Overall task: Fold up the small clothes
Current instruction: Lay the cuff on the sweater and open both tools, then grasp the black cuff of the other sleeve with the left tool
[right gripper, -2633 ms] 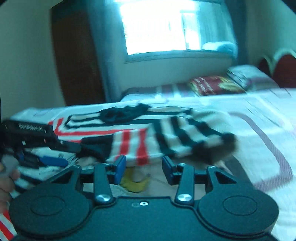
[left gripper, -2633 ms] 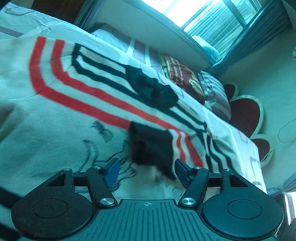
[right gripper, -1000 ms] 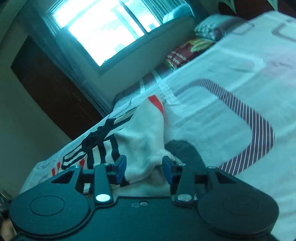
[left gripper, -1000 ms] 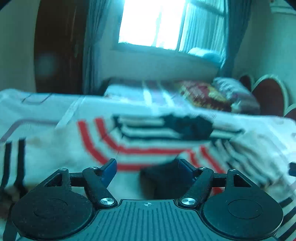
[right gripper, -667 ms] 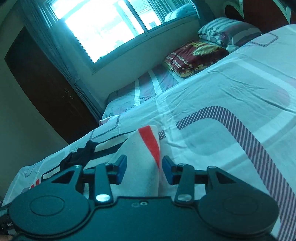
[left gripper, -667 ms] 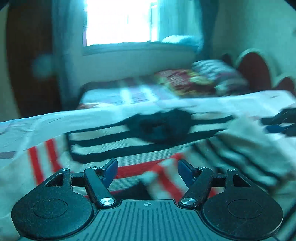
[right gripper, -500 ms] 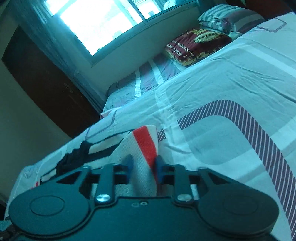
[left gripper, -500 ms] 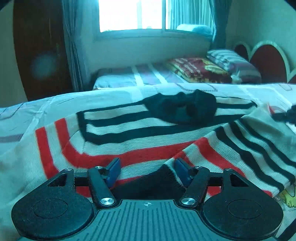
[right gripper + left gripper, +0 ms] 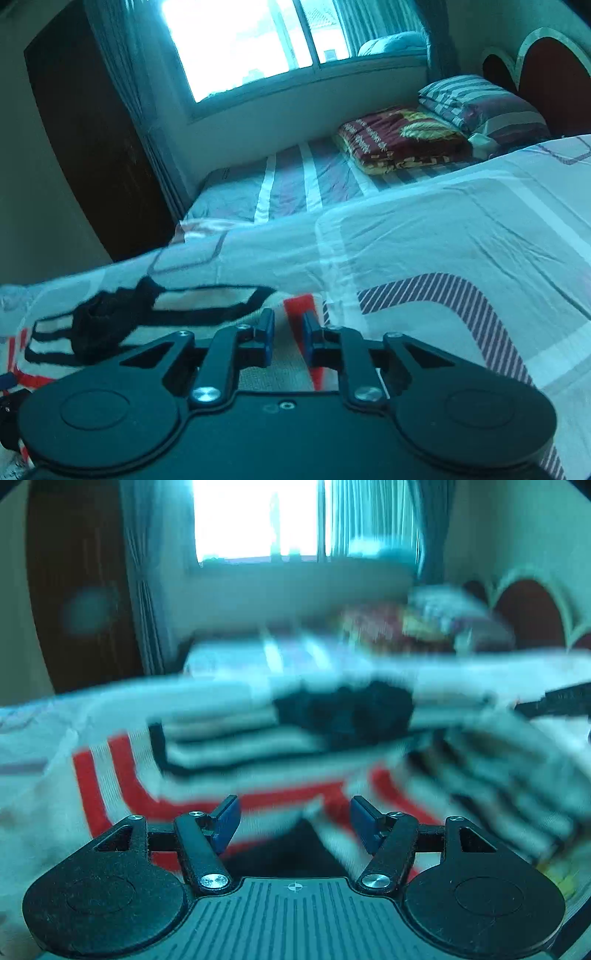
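A white knit sweater [image 9: 221, 746] with red and black stripes lies spread on the bed, its black collar [image 9: 343, 709] bunched at the far side. My left gripper [image 9: 294, 818] stands open low over the near part, with a dark cuff [image 9: 280, 853] lying between its fingers and untouched by the pads. This view is blurred. In the right wrist view my right gripper [image 9: 289, 332] is shut on a red-striped fold of the sweater [image 9: 207, 299], its jaws just starting to open. The collar [image 9: 107, 325] lies to its left. The right gripper's black tip [image 9: 554, 701] shows at the left view's right edge.
The sweater rests on a white patterned bedsheet [image 9: 443, 236]. Beyond it is a second bed [image 9: 295, 177] with a red blanket [image 9: 402, 136] and a striped pillow [image 9: 480, 99]. A dark wardrobe [image 9: 85, 122] stands at left, a window behind, and a headboard [image 9: 546, 59] at right.
My right gripper's jaws went from wide apart to closed on the red-striped fold and it swung across the bed. The left gripper shifted over the sweater, still open.
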`<control>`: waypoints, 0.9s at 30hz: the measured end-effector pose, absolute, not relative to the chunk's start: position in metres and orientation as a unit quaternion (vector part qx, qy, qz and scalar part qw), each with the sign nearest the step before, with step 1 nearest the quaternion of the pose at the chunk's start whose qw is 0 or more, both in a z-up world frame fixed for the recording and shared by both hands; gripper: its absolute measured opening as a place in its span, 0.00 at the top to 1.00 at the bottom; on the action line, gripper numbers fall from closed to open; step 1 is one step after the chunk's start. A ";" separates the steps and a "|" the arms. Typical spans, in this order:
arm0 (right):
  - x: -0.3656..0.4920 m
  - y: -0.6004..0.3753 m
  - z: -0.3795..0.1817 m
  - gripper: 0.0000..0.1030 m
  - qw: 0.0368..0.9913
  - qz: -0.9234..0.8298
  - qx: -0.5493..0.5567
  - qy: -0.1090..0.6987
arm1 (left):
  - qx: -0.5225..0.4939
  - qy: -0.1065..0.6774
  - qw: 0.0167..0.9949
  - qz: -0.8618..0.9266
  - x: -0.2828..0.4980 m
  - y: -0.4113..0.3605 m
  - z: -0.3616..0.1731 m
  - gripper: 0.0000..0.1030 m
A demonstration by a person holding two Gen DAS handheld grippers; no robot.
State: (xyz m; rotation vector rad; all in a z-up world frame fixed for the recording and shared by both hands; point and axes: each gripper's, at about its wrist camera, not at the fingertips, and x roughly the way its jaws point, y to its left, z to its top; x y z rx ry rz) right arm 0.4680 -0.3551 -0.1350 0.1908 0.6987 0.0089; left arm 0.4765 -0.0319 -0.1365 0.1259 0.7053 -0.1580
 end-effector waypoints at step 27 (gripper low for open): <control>0.275 -0.287 -0.091 0.53 0.956 0.047 0.010 0.290 | -0.251 0.283 0.917 0.125 0.316 0.206 -0.131 0.26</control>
